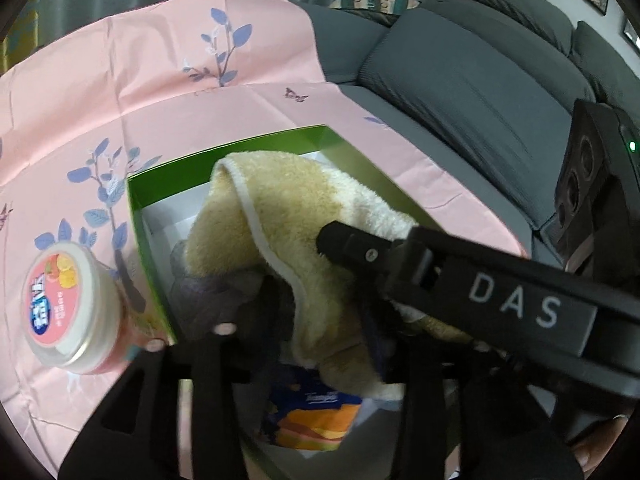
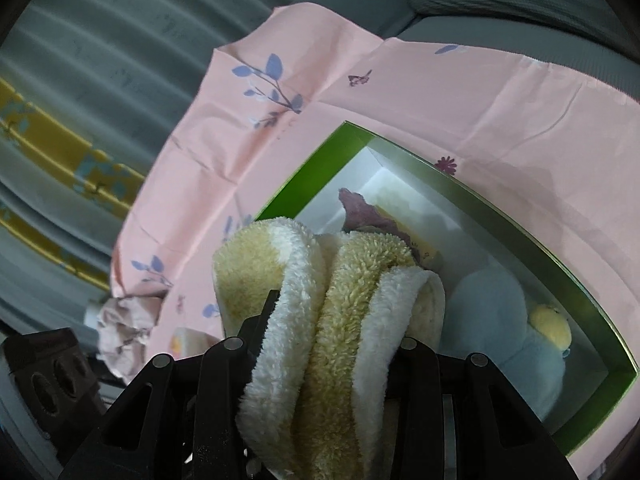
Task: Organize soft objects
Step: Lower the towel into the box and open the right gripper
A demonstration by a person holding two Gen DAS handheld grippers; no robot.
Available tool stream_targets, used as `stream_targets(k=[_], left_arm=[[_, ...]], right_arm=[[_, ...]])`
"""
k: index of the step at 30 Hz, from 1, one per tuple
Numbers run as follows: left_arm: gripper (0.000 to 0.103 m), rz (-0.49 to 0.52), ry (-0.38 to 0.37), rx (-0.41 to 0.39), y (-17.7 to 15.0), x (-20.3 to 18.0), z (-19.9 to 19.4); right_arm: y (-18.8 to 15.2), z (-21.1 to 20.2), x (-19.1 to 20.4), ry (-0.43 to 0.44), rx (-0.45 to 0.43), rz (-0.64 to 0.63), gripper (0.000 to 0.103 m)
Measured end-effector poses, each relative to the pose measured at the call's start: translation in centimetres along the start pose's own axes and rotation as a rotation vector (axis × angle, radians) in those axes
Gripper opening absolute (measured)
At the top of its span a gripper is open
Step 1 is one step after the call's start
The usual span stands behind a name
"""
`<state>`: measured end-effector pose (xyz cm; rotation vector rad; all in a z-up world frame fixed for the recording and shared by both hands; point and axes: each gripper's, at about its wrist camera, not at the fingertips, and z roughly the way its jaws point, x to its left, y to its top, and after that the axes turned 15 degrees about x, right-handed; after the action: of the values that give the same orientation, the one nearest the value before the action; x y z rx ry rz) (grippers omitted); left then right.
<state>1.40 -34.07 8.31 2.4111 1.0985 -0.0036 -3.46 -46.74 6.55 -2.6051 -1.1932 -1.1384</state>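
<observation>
A fluffy yellow and cream towel (image 1: 288, 208) hangs over the open green box (image 1: 148, 236), which has a white inside. My right gripper (image 2: 332, 320) is shut on the bunched towel (image 2: 352, 304) and holds it over the box (image 2: 520, 224); its arm crosses the left wrist view. My left gripper (image 1: 316, 300) is low in the box under the towel, among dark grey-purple cloth (image 1: 204, 288); its fingertips are hidden. A tissue pack (image 1: 316, 416) lies in the box below. A pale blue plush with a yellow part (image 2: 504, 320) lies in the box.
A pink flowered cloth (image 1: 160, 92) covers the table. A round lidded tub (image 1: 60, 304) stands left of the box. A grey sofa (image 1: 460, 80) lies behind. A crumpled pink wad (image 2: 124, 332) sits at the table's edge, with curtains (image 2: 80, 80) beyond.
</observation>
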Motion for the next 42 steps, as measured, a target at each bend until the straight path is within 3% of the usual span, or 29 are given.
stream_targets(k=[1,3,5,7,9,13,17,25,34,42], left_arm=[[0.063,-0.003,0.013,0.004,0.0,0.1,-0.2],[0.065,-0.005,0.016,-0.012,-0.1,0.2,-1.2],[0.076,0.004,0.016,-0.028,-0.3,0.0,-2.2],[0.088,0.017,0.043,-0.053,-0.7,-0.3,-3.4],[0.093,0.023,0.064,-0.088,-1.1,-0.6,-4.8],[0.102,0.019,0.091,-0.127,-2.0,-0.8,-7.2],[0.102,0.020,0.145,-0.164,-2.9,-1.0,-9.1],[0.102,-0.035,0.153,-0.205,-4.4,-0.4,-11.8],[0.102,-0.053,0.103,-0.221,-5.0,-0.1,-13.0],[0.101,-0.033,0.071,-0.219,-5.6,-0.3,-13.2]], right_arm=[[0.0,0.0,0.1,-0.010,-0.003,-0.004,0.040],[0.1,-0.2,0.2,-0.015,-0.010,-0.009,0.040],[-0.1,-0.8,0.4,-0.009,-0.016,-0.018,0.040],[-0.5,-2.0,0.8,-0.019,-0.043,-0.035,0.050],[-1.0,-3.0,1.3,-0.031,-0.074,-0.051,0.068],[-1.9,-5.0,2.4,-0.064,-0.129,-0.075,0.077],[-2.9,-6.4,3.5,-0.119,-0.134,-0.093,0.087],[-4.7,-9.0,4.9,-0.203,-0.201,-0.111,0.088],[-5.9,-11.0,5.2,-0.308,-0.261,-0.076,0.088],[-5.9,-10.8,5.4,-0.332,-0.260,-0.063,0.088]])
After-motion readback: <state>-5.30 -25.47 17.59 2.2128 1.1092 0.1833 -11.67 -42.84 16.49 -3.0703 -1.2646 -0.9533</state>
